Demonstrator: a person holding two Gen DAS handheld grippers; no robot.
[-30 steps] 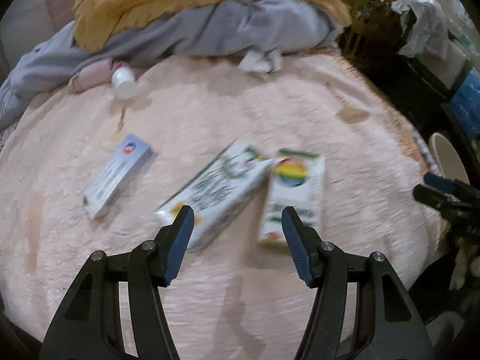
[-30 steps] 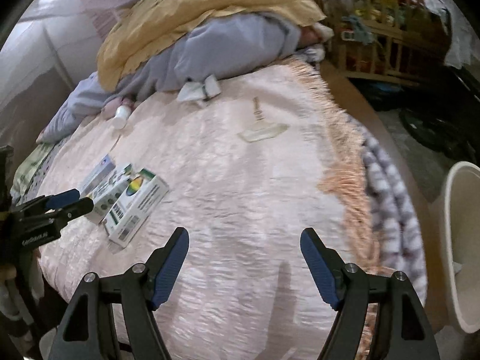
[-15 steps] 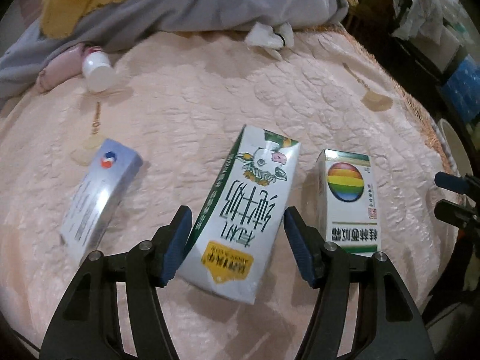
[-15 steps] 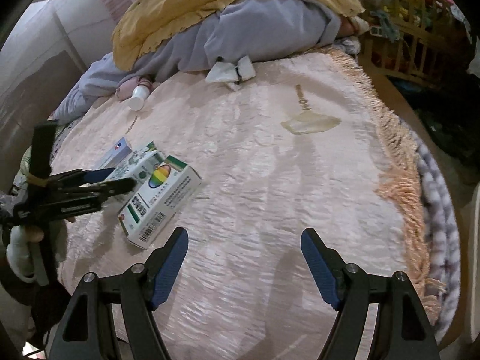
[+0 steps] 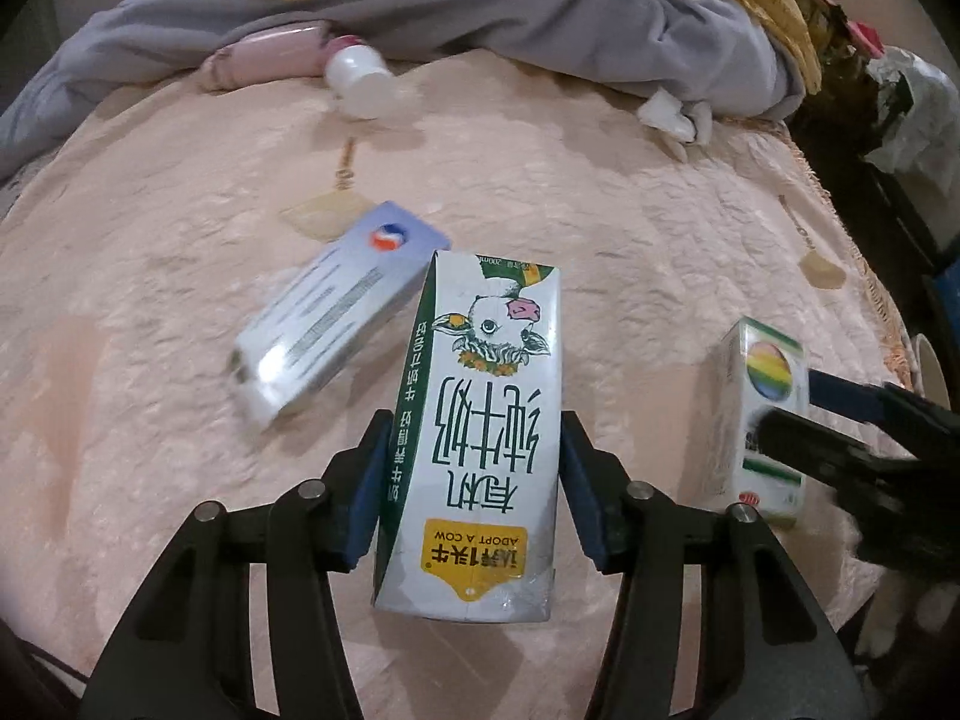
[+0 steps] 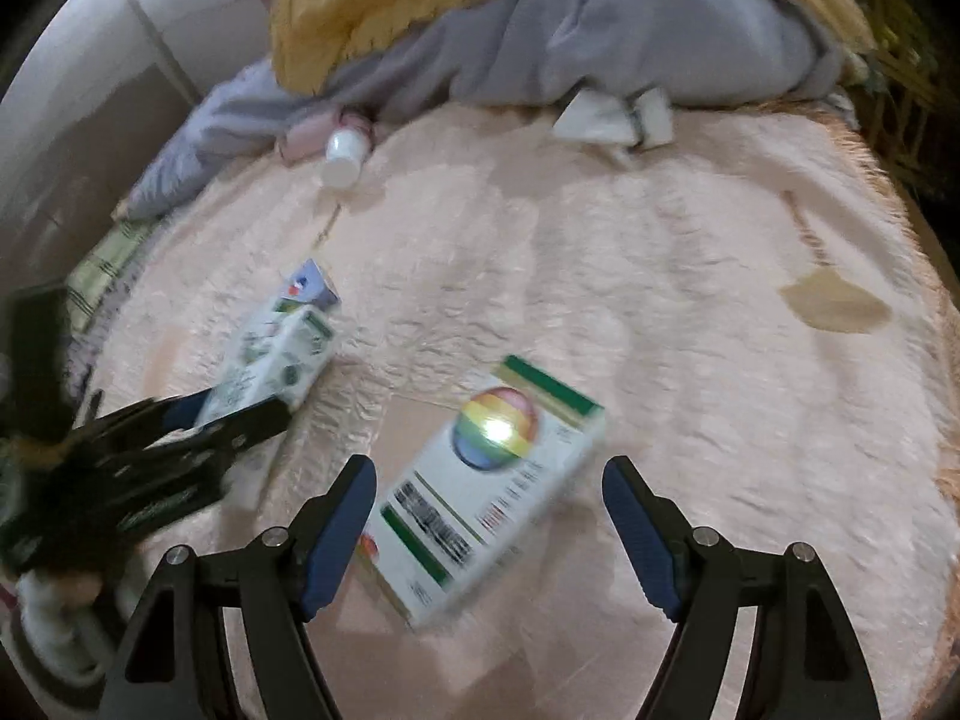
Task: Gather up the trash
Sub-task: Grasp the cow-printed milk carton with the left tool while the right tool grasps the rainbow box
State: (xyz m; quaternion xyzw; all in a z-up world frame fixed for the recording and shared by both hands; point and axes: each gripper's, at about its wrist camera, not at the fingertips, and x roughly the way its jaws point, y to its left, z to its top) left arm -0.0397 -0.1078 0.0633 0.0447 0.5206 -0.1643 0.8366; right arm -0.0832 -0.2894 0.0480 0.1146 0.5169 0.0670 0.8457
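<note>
A white and green milk carton with a cow picture lies on the pink bedspread. My left gripper is shut on it, pads against both long sides. A white box with a rainbow circle lies between the fingers of my open right gripper, not touched. That box also shows in the left wrist view. A blue and white box lies left of the carton. The carton shows in the right wrist view.
A white bottle and crumpled white tissue lie by the grey and yellow bedding at the back. The fringed edge of the bedspread runs on the right. A pale bin rim stands beyond it.
My left gripper has closed in on the milk carton and gripped it. My right gripper has moved left and down over the rainbow box, which now lies between its open fingers.
</note>
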